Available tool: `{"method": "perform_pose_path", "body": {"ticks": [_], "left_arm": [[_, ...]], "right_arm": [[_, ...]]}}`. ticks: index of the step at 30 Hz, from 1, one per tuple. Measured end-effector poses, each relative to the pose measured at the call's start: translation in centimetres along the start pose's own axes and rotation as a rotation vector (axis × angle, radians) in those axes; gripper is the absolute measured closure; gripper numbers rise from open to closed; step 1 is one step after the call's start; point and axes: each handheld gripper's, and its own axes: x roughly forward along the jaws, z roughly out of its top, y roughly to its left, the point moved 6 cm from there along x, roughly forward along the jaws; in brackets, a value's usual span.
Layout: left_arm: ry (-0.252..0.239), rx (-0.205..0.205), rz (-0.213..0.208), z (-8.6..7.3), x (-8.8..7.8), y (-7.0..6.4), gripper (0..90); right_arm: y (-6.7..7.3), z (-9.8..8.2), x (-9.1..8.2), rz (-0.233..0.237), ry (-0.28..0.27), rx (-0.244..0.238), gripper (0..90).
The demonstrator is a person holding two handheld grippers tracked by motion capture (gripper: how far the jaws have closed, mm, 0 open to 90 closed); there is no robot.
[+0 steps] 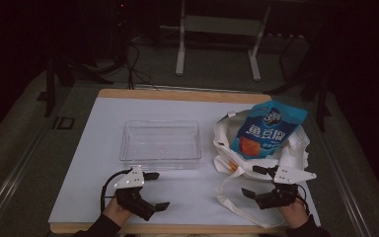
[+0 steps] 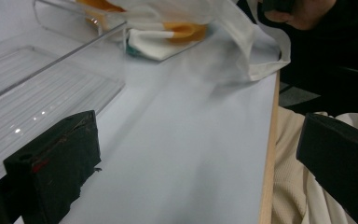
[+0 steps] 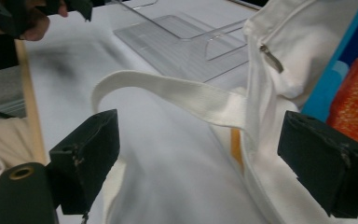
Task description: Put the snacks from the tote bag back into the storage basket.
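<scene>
Both grippers stand with jaws spread and empty near the table's front edge, the right gripper nearer the white tote bag at the right edge, its blue snack pouch just beyond the jaws, the left gripper well apart.

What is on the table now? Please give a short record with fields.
Surface: white board with wooden edge
Container: clear plastic tray, empty, left of the bag
Bag: white cloth tote bag, lying flat, strap looping toward the person
Packet: blue snack packet resting on the bag
Left claw: open, holds nothing
Right claw: open, beside the strap, holds nothing
</scene>
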Motion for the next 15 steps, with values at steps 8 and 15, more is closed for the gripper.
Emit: {"method": "perform_pose_path", "body": {"ticks": [8,15], "left_arm": [[0.018,-0.043,-0.04,1.2,0.2,-1.4,0.0],[-0.012,0.055,-0.081,4.8,0.5,-2.8,0.0]], "right_arm": [[0.7,0.3,-0.2,0.083,0.055,-0.002,12.8],[1.5,2.1,-1.2,0.131,0.02,-0.04,13.5]]}}
